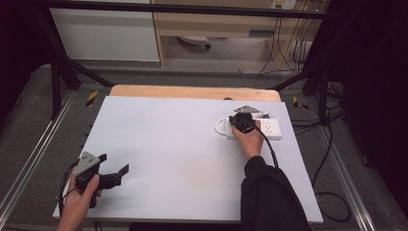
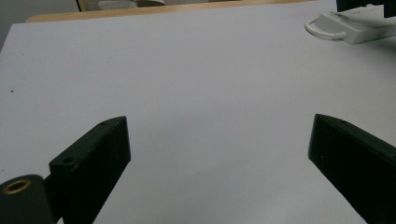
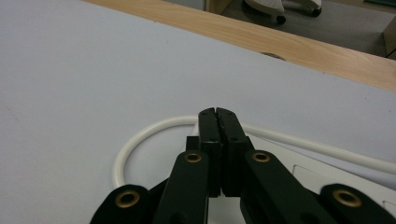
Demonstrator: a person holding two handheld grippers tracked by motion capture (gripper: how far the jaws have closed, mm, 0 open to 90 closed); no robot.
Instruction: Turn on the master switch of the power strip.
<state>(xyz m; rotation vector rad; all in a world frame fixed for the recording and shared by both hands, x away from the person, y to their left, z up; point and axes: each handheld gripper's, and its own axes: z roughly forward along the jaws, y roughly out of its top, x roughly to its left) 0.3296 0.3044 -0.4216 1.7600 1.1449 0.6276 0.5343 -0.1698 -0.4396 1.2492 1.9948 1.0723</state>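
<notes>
A white power strip (image 1: pixel 270 129) lies at the table's right side, and its white cable (image 1: pixel 219 126) curls in a loop off its left end. My right gripper (image 1: pixel 239 119) hovers over that left end. In the right gripper view its jaws (image 3: pixel 218 115) are shut tight with nothing visible between them, and the white cable (image 3: pixel 140 137) arcs just beneath the tips. A corner of the power strip (image 3: pixel 317 175) lies under the jaws. My left gripper (image 1: pixel 114 162) rests near the front left corner, wide open and empty (image 2: pixel 219 140), far from the power strip (image 2: pixel 362 28).
A white sheet (image 1: pixel 168 154) covers the table, with a wooden strip (image 1: pixel 192 91) bare along the far edge. Black cables (image 1: pixel 332 159) trail on the floor to the right. Metal frame rails (image 1: pixel 33 159) run along both sides.
</notes>
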